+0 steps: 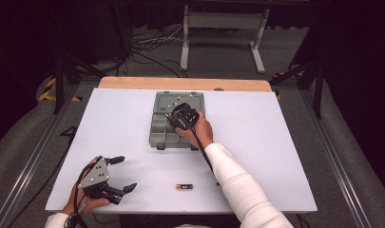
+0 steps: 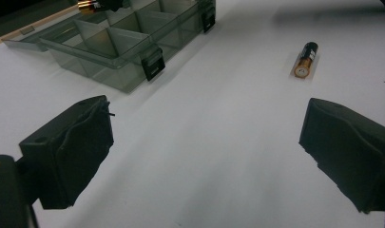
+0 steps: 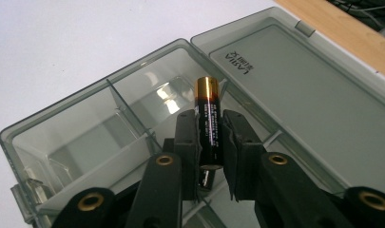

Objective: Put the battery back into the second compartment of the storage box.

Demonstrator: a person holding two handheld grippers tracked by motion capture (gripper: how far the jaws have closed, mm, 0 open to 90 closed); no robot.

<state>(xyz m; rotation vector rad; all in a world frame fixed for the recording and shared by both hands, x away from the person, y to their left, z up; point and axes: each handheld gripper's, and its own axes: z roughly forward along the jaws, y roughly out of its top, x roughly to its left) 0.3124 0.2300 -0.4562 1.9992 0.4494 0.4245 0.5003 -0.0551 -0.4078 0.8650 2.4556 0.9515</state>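
Currently, a battery [image 3: 209, 124] is pinched between the fingers [image 3: 186, 142] of the right gripper [image 3: 210, 145], closed snugly on its body, and is held over the open organizer box [image 3: 71, 137] near the middle of the desk [image 1: 256, 142]. It is seen just above a compartment next to the lid hinge; contact with the box floor cannot be confirmed from the right gripper view, possibly a small gap remains. A second battery [image 2: 305, 60] is lying on the desk near the front edge, well apart from the box. The left gripper [image 2: 204, 152] is held low at the front left, its fingers spread wide with nothing between them.

Risks from here: the held battery is gripped around its lower half, so a tilt on release could be caused, leaving it propped against a divider [image 3: 126, 111] instead of flat. If it is lowered off-centre, a compartment wall could be struck and the light box shoved across the desk, since it is not steadied by the left gripper. An early release could let the battery bounce into the lid [image 3: 304, 90].
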